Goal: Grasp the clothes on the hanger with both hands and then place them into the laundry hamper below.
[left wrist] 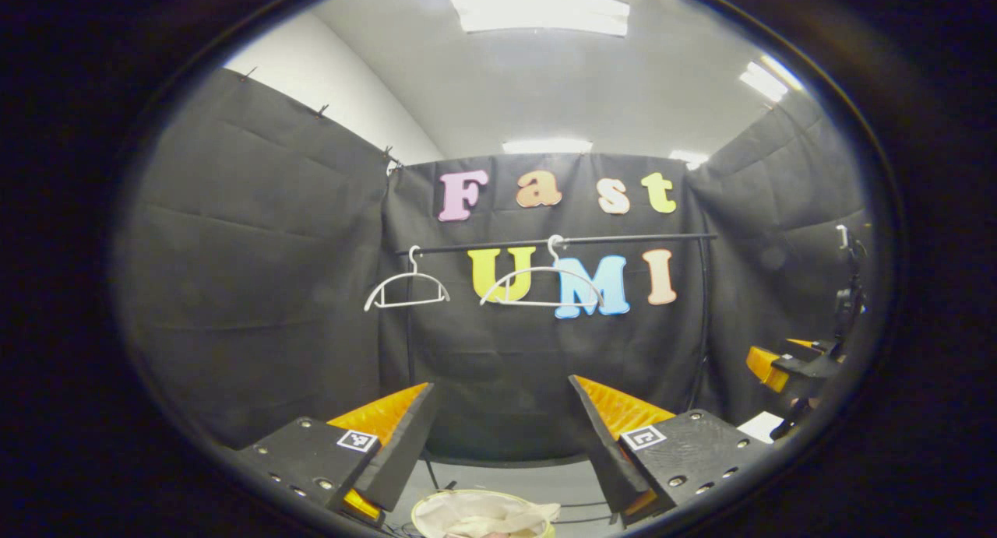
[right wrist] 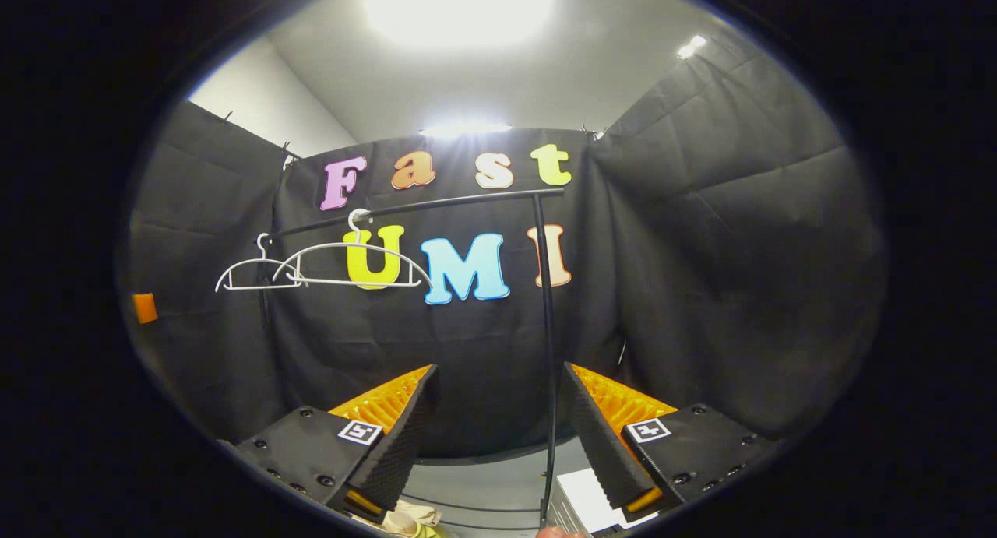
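Note:
Two bare white hangers hang from a black rail (left wrist: 623,240): one at the left (left wrist: 406,292), one nearer the middle (left wrist: 541,287). In the right gripper view the same hangers (right wrist: 257,274) (right wrist: 352,264) hang on the rail (right wrist: 436,202). The laundry hamper (left wrist: 483,515) sits at the bottom of the left gripper view with pale cloth inside; its rim and a bit of cloth (right wrist: 409,521) peek in below the right gripper. My left gripper (left wrist: 500,402) is open with nothing between its fingers. My right gripper (right wrist: 498,390) is open too, and it also shows at the far right (left wrist: 790,367).
The rail's black upright post (right wrist: 547,351) stands just ahead of the right gripper. A white box (right wrist: 580,507) lies on the grey floor by the post. Black cloth walls close in the booth on three sides.

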The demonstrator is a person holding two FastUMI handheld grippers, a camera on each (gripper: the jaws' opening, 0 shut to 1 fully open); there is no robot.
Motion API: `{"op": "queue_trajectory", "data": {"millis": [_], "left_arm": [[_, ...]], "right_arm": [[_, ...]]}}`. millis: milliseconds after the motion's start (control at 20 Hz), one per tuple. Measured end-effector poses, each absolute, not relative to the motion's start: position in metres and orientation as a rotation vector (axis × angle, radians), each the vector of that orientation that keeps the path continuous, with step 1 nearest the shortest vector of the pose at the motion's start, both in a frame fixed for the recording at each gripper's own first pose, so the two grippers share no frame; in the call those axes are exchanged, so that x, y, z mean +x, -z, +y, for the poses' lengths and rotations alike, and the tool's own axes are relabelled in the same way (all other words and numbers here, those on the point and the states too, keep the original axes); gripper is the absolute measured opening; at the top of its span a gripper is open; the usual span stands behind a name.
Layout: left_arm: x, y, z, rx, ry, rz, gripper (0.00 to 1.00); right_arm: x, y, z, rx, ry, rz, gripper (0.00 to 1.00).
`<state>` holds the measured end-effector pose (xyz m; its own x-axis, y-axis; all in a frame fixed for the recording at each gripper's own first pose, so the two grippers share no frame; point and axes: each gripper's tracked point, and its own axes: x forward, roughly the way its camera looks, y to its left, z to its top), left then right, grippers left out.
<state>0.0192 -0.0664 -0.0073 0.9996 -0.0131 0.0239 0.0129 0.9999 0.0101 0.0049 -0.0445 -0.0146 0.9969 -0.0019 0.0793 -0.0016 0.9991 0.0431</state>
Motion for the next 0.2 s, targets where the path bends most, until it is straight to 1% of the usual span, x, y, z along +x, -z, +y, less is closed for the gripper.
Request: {"op": "queue_trajectory", "data": {"millis": [50,100,150,200], "left_arm": [[0.019,0.009,-0.065,0.004,0.020,-0.023,0.98],[0.018,0.010,-0.062,0.003,0.026,-0.031,0.98],[0.017,0.013,-0.059,0.006,0.032,-0.034,0.98],[0.016,0.017,-0.055,0.011,0.034,-0.038,0.98]], "right_arm": [[0.007,0.012,-0.038,0.047,-0.003,-0.083,0.98],[0.010,0.011,-0.033,0.053,-0.006,-0.084,0.93],[0.011,0.012,-0.027,0.059,-0.009,-0.084,0.98],[0.012,0.011,-0.023,0.062,-0.015,-0.086,0.98]]}}
